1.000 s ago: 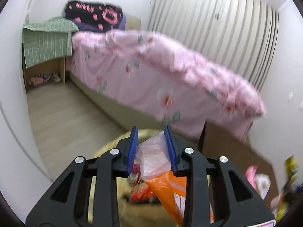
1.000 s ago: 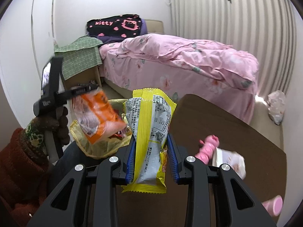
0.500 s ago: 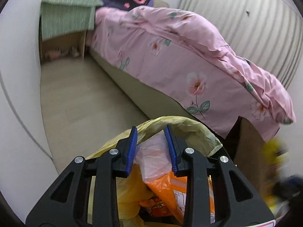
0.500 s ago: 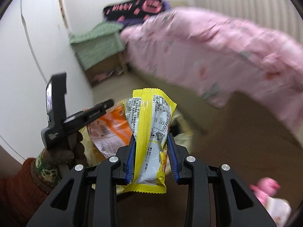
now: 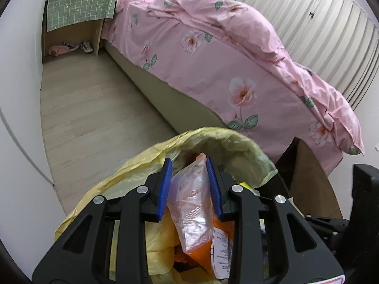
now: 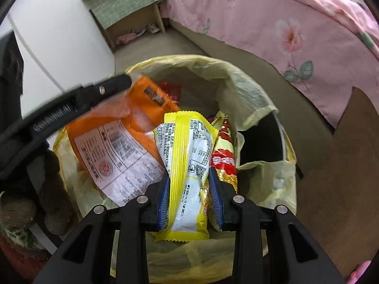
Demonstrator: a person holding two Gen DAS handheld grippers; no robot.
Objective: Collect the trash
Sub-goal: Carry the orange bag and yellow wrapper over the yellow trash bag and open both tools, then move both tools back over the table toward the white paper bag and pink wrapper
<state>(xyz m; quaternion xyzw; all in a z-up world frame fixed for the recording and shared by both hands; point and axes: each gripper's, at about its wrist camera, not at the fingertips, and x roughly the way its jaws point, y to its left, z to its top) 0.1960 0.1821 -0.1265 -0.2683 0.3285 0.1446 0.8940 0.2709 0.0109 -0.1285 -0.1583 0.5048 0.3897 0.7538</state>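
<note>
My left gripper (image 5: 188, 189) is shut on an orange snack wrapper (image 5: 196, 215) and holds it over the open mouth of a bin lined with a yellow bag (image 5: 227, 142). In the right wrist view the left gripper (image 6: 129, 82) pinches the orange wrapper (image 6: 123, 139) by its top. My right gripper (image 6: 189, 197) is shut on a yellow and white snack wrapper (image 6: 187, 165), held above the same yellow bag (image 6: 236, 80). A red and yellow wrapper (image 6: 223, 156) lies inside the bin.
A bed with a pink floral cover (image 5: 225, 54) stands beyond the bin. A small table under a green cloth (image 5: 80, 2) stands at the far wall, shoes beneath it. A brown table (image 6: 343, 177) lies to the right. Pale wood floor (image 5: 94, 108) to the left.
Both grippers moved from the brown table to above the bin and tilted down. Each still holds its wrapper, now over the bag's mouth.
</note>
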